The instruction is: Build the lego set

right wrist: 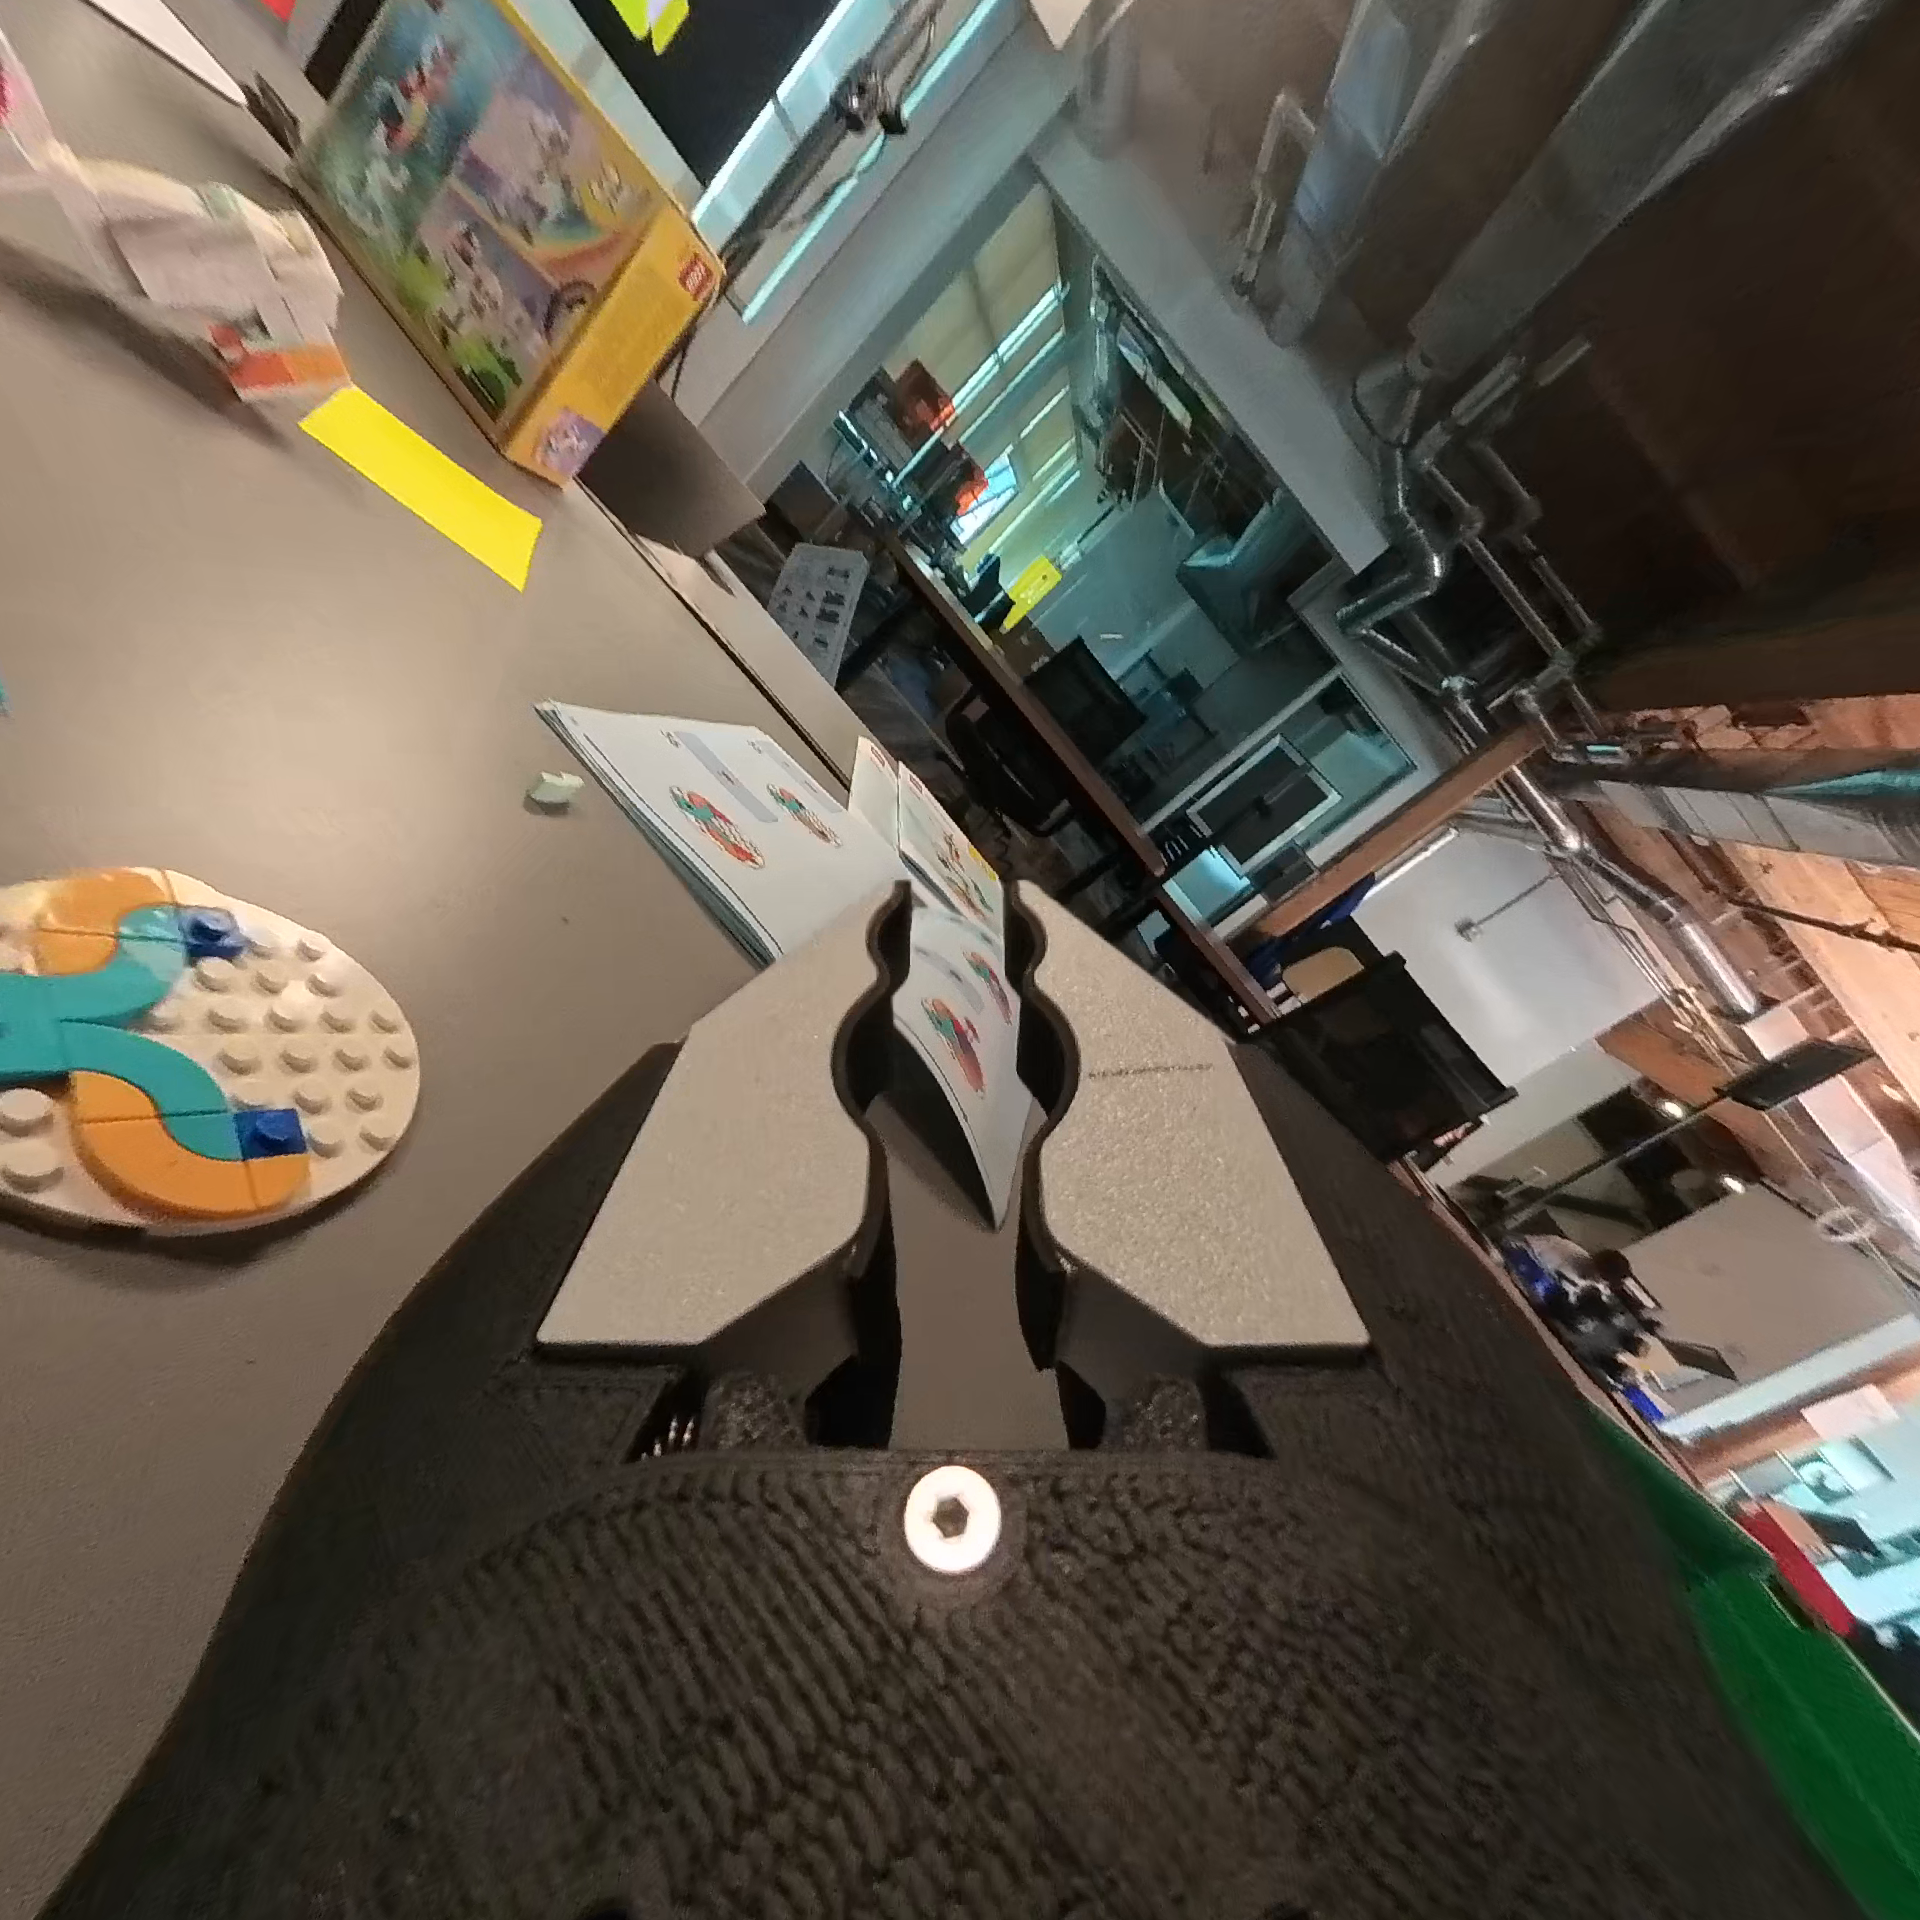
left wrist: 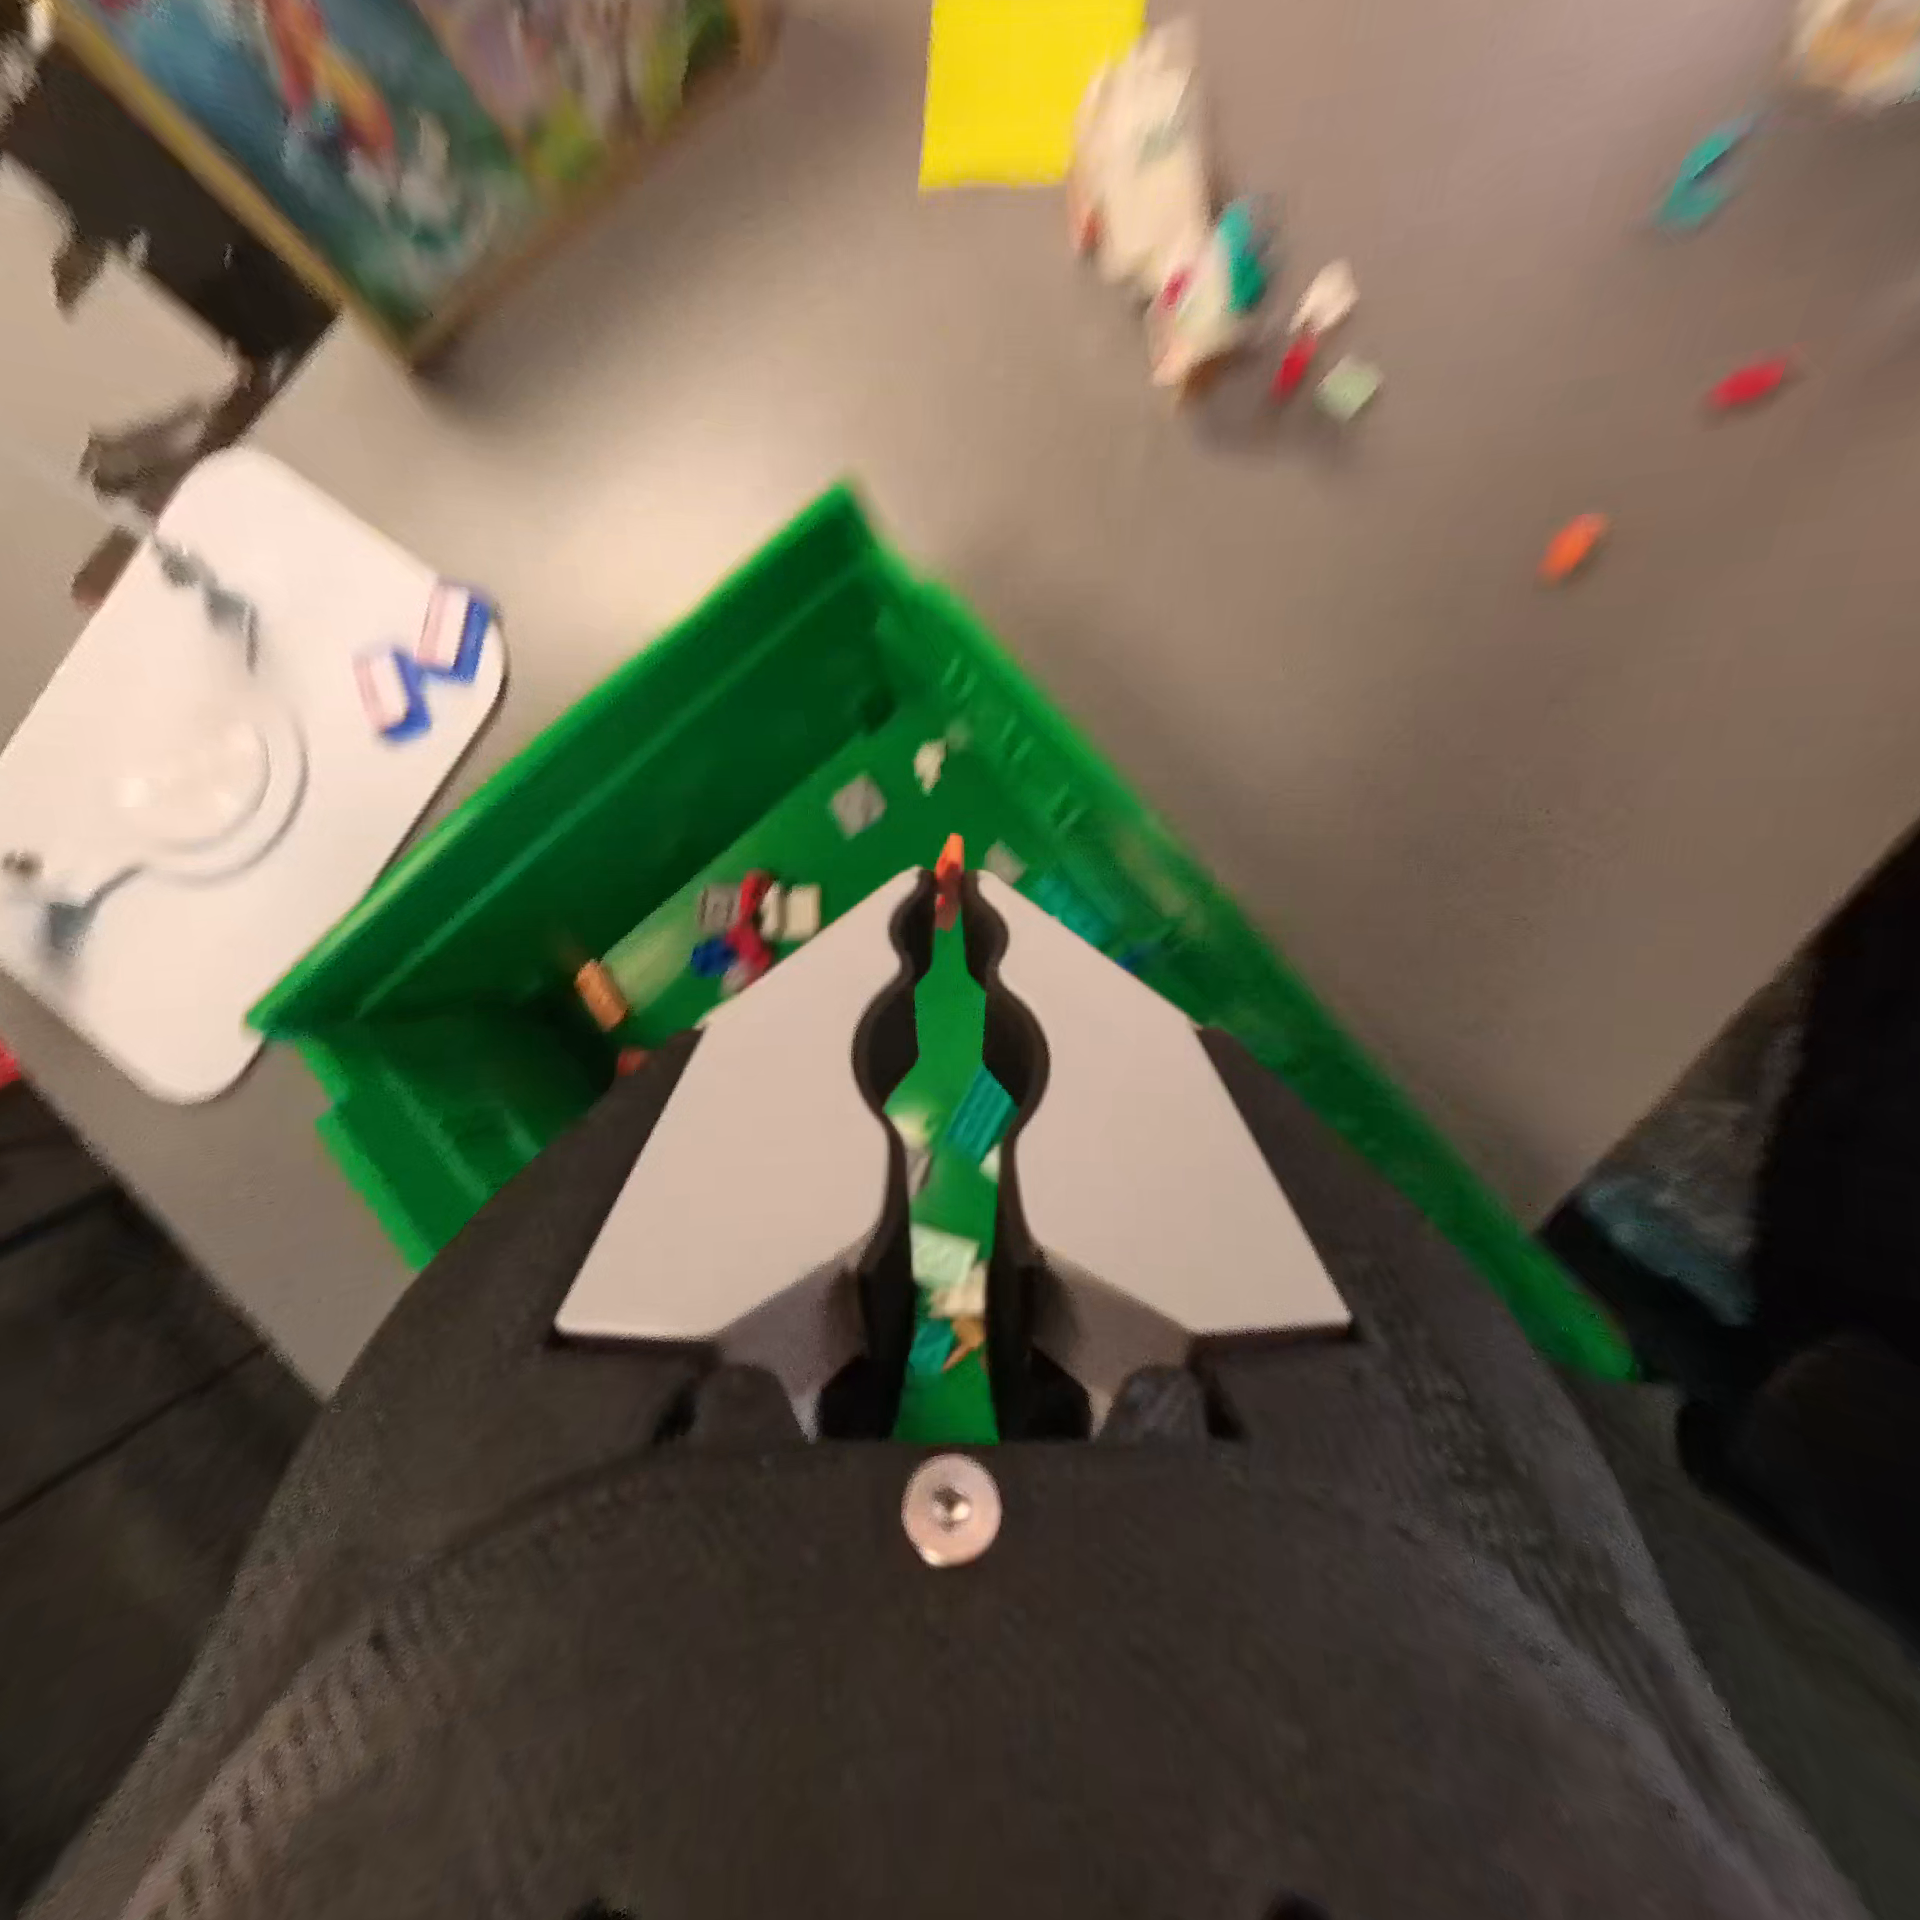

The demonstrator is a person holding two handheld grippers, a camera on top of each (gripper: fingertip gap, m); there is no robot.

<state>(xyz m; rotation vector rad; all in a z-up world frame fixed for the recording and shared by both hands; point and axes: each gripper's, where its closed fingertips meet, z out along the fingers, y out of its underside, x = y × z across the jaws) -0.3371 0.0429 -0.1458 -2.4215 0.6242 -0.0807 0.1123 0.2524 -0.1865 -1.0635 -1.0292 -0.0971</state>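
Observation:
My left gripper [left wrist: 948, 883] is shut on a small orange lego piece [left wrist: 948, 875] and holds it above a green tray [left wrist: 623, 790] that has several loose pieces in it. The left wrist view is blurred. My right gripper [right wrist: 958, 896] is open by a narrow gap and empty, above the grey table. To its left lies the round white lego plate [right wrist: 332, 1029] with teal and orange curved tiles and two blue pieces on it. The open instruction booklet [right wrist: 727, 810] lies ahead of the right gripper.
The lego set box [right wrist: 499, 229] stands at the back of the table, with a yellow paper [right wrist: 426, 488] in front of it. Loose pieces [left wrist: 1574, 545] and opened bags [left wrist: 1153, 208] lie scattered on the table. A white tray [left wrist: 208, 790] lies left of the green tray. About 50 cm separates my left fingertips from my right. To reach the round white lego plate [right wrist: 332, 1029] in a straight line is about 10 cm for my right fingers, about 45 cm for my left.

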